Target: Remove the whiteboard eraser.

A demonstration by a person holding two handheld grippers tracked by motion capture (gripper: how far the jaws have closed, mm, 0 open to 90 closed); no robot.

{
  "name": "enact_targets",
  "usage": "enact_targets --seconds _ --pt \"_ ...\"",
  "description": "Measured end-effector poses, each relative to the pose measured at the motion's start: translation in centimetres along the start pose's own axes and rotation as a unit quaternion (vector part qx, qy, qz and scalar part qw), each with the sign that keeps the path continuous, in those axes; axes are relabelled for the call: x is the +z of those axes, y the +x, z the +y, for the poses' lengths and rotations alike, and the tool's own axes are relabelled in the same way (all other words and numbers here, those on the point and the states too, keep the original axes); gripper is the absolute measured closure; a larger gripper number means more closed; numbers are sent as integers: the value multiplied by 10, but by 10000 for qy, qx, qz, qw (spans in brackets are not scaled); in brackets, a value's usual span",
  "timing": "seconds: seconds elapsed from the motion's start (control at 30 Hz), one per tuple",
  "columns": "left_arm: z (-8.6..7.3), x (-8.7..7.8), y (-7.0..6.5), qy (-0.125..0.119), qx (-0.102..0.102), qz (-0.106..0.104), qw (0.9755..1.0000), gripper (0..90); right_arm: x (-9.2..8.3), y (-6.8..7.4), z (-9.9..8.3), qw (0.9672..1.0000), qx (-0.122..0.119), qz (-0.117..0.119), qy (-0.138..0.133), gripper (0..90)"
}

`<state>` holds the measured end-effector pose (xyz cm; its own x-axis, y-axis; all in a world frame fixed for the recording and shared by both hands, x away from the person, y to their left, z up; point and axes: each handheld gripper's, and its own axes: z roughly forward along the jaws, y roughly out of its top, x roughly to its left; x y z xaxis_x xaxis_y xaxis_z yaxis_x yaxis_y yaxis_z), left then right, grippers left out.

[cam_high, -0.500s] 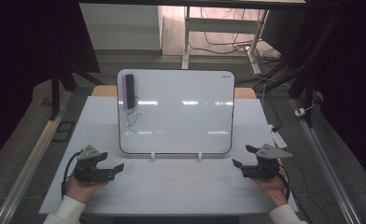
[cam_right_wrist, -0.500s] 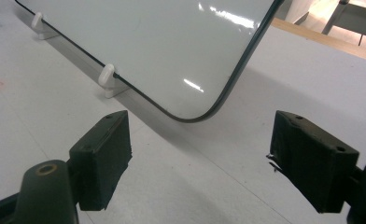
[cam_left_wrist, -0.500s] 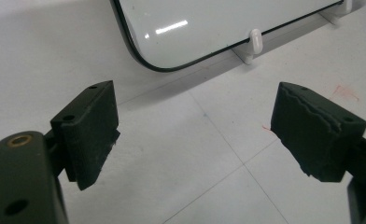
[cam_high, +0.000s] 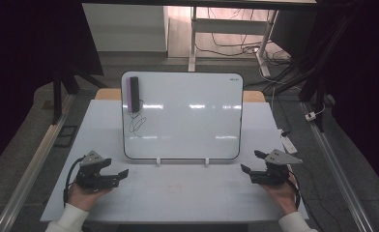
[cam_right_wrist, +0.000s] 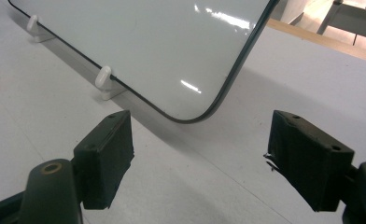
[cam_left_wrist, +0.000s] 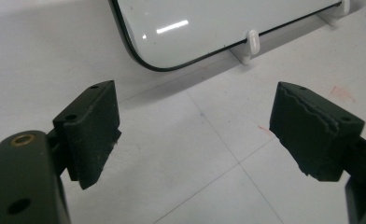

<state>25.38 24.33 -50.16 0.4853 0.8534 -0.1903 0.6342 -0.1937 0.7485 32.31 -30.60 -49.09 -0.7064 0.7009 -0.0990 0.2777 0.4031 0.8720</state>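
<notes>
A white board (cam_high: 187,116) with a black rim stands tilted back on two small white feet in the middle of the table. A dark eraser (cam_high: 133,94) clings to its upper left corner, with a thin scribbled line below it. My left gripper (cam_high: 116,175) rests in a hand at the front left, open, nothing between its jaws. In the left gripper view the left gripper (cam_left_wrist: 195,130) faces the white board's (cam_left_wrist: 209,23) lower corner. My right gripper (cam_high: 251,162) lies at the front right, open and empty. The right gripper (cam_right_wrist: 202,154) looks at the white board's (cam_right_wrist: 162,46) other lower corner.
The white table (cam_high: 178,193) has metal rails along both sides. A white power strip (cam_high: 289,144) lies by the right edge. Cables and desk legs stand on the floor behind the table.
</notes>
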Motion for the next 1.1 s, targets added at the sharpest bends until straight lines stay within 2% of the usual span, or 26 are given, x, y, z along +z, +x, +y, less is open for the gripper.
enact_targets --seconds 0.23,0.5,0.77,1.1 --pt "11 -6 -5 -127 -93 -5 9999 190 0 -1 0 10000 50 -17 -38 224" --pt "31 -15 -7 -334 -159 -79 9993 206 -2 0 1 9999 66 -47 -124 227" --pt "53 -15 -9 -359 -106 -55 9993 208 0 1 0 9999 89 -11 -94 228" --pt "86 -10 -13 -536 45 26 9986 213 1 2 -1 9999 75 -30 -97 229"
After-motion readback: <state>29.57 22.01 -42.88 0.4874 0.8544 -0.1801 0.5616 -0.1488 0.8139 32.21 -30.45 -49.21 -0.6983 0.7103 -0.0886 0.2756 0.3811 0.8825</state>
